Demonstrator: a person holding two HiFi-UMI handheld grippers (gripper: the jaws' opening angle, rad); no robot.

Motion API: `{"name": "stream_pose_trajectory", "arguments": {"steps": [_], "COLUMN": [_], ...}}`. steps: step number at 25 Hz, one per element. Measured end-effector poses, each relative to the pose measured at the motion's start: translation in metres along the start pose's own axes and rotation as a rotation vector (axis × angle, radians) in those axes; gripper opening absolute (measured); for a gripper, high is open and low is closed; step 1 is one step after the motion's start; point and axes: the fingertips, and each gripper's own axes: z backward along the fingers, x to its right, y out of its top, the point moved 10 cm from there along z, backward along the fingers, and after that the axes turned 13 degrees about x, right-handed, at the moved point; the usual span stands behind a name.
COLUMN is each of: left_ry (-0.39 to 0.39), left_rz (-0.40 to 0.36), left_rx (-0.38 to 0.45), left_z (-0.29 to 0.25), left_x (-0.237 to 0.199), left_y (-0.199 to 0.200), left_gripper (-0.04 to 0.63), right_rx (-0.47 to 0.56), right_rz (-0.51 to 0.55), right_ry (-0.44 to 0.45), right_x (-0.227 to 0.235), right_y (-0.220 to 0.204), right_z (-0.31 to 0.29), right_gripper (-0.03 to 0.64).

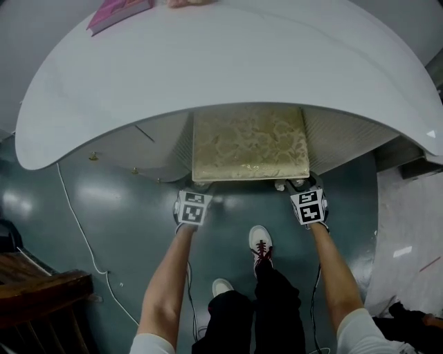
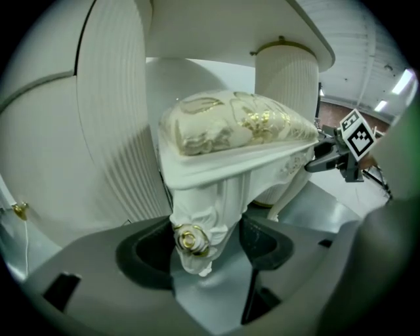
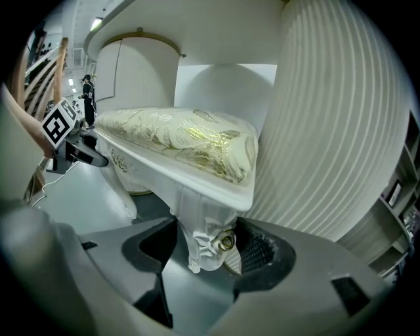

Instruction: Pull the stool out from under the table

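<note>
The stool (image 1: 249, 142) sits tucked under the surface (image 1: 228, 62), dead ahead of both claws. The left claw (image 2: 209, 244) stands open around one near leg (image 2: 197, 216), the right claw (image 3: 205, 246) open around the other leg (image 3: 200, 230), equally near, so the pull likely runs straight back

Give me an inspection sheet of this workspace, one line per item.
Surface: white oval table top.
Job's things: white carved stool with gold-patterned cushion, partly under the table.
Clutter: pink book at the table's far left.
Grippers: left gripper open around the stool's front-left leg; right gripper open around its front-right leg.
Cables: thin white cable on the grey floor, left.
Surroundings: dark wooden furniture, lower left.
</note>
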Motion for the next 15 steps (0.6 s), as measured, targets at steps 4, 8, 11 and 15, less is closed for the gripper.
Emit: {"name": "stream_pose_trajectory", "arguments": {"steps": [4,8,11,15], "left_ry": [0.003,-0.003,0.002,-0.003], "left_rz": [0.011,0.036,0.048,0.043], "left_rx": [-0.032,-0.063,-0.075,-0.087], "left_z": [0.01,0.027,0.043,0.073], "left_x": [0.008,0.018,0.029,0.041], "left_y": [-0.004,-0.013,-0.021,-0.038], "left_gripper": [0.31,0.31,0.31,0.31], "right_rx": [-0.041,-0.081,-0.119,-0.149], "right_rz": [-0.01,-0.008,0.02,0.019], "right_ry": [0.011,0.015,0.006,0.003], "right_x": [-0.005,-0.014,-0.02,-0.042], "right_y": [0.001,-0.003,-0.006,-0.017], "right_z": [0.011,0.026,0.039,0.068], "right_gripper": [0.295,0.293,0.29,0.288]}}
